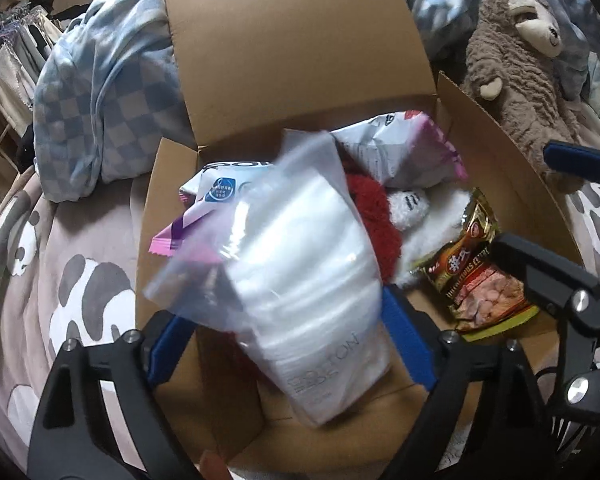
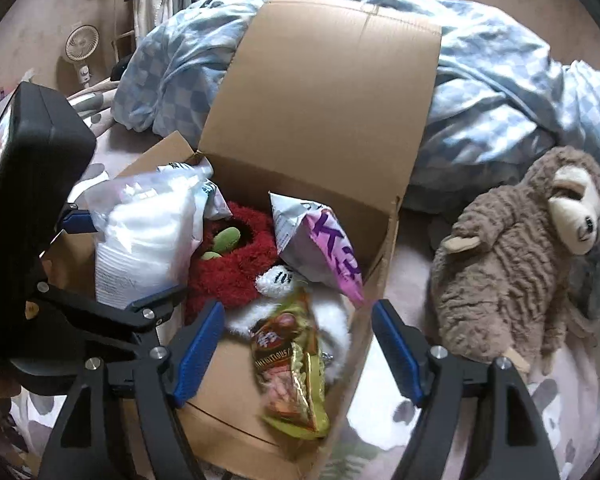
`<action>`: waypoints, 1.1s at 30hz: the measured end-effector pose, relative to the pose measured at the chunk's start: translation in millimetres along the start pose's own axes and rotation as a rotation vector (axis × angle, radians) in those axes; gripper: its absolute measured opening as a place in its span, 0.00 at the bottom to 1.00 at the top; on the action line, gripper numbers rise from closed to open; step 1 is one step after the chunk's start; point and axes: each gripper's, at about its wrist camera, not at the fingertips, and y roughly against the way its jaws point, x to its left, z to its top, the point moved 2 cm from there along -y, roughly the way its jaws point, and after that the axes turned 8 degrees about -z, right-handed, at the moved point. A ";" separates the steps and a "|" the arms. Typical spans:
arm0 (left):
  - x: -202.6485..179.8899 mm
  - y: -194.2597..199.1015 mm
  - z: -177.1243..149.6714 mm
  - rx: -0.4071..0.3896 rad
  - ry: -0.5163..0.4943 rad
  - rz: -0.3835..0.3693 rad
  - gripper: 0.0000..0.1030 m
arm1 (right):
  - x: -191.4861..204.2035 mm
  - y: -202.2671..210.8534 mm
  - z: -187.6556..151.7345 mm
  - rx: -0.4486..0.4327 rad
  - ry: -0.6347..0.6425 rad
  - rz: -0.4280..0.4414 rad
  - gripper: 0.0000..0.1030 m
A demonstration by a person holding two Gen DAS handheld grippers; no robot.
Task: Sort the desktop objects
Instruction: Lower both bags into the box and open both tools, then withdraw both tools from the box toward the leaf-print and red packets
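So the main thing here is a clear zip bag of white cotton pads (image 1: 300,280), sitting dead center in the left wrist view, right over the open cardboard box (image 1: 300,60). The left gripper (image 1: 292,344) has its blue pads spread wide on either side of the bag's lower half, and honestly I can't tell whether they're actually pinching it or just framing it. The bag looks a bit blurred. In the right wrist view the same bag shows at the left of the frame, standing at the box's left edge.

The right gripper (image 2: 300,344) is at the bottom center of its own view with the fingers well apart and nothing between them; below and past it lies a gold and red snack packet (image 2: 292,376) on the near side of the box, blurry too.

Inside the box: a red fuzzy plush (image 2: 236,268) in the middle with green bits on it, a small white knitted thing (image 2: 276,278) just beside it, some white fluffy stuff under the snack packet, and a white and purple bag (image 2: 320,248) leaning against the right wall. Another white and purple packet (image 1: 216,196) pokes out behind the cotton pad bag at the left.

Outside the box, a brown plush sloth (image 2: 516,264) lies at the right of the frame on a panda-print sheet (image 1: 60,280). A blue checkered duvet (image 2: 500,100) is heaped behind the box. A small fan (image 2: 82,46) stands at upper left.
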 end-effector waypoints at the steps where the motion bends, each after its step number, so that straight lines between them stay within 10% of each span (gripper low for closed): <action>1: -1.4 3.9 -1.4 -0.002 -0.001 -0.003 0.87 | -0.9 5.0 -0.6 -0.006 -0.002 -0.006 0.75; 33: -53.7 111.1 -74.0 -0.044 -0.064 0.058 0.88 | -2.7 140.1 -59.8 -0.062 -0.033 -0.061 0.79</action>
